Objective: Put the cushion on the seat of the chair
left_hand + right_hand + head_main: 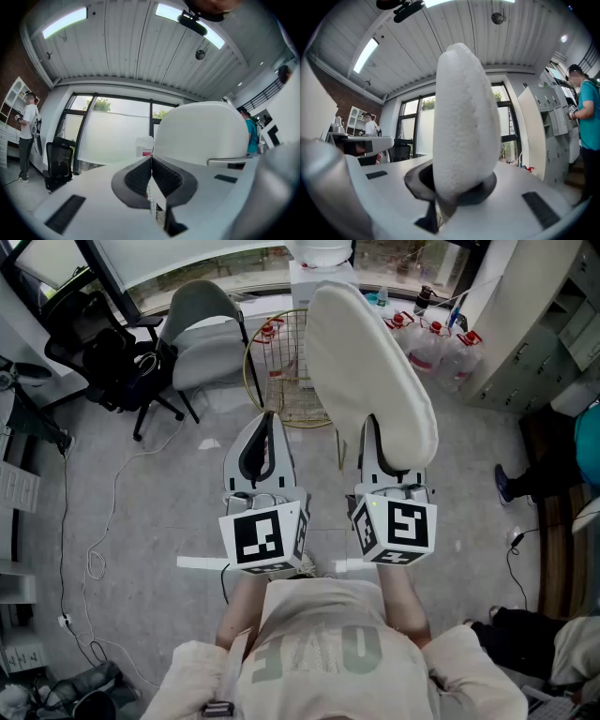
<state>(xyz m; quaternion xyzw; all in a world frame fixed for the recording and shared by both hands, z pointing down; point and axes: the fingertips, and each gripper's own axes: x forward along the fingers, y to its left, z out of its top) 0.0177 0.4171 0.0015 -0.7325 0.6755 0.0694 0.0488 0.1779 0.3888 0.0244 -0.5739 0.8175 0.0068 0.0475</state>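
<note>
The right gripper clamps the white cushion on edge, right of the grey chair (its bulk hides those jaw tips from above). The left gripper, nearer the chair, is closed, empty.

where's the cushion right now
Head view, right of centre: the cushion stands on edge, clamped in the right gripper, just right of the wire chair.

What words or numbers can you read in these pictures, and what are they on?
No text can be read for sure.
Person's pale T-shirt: big faded letters, upside down, too unclear to read.
Black-and-white marker cubes: square patterns only, no words.
Clear plastic bottles with red tops: any print too small.
White jug with red label: blurred.
</note>
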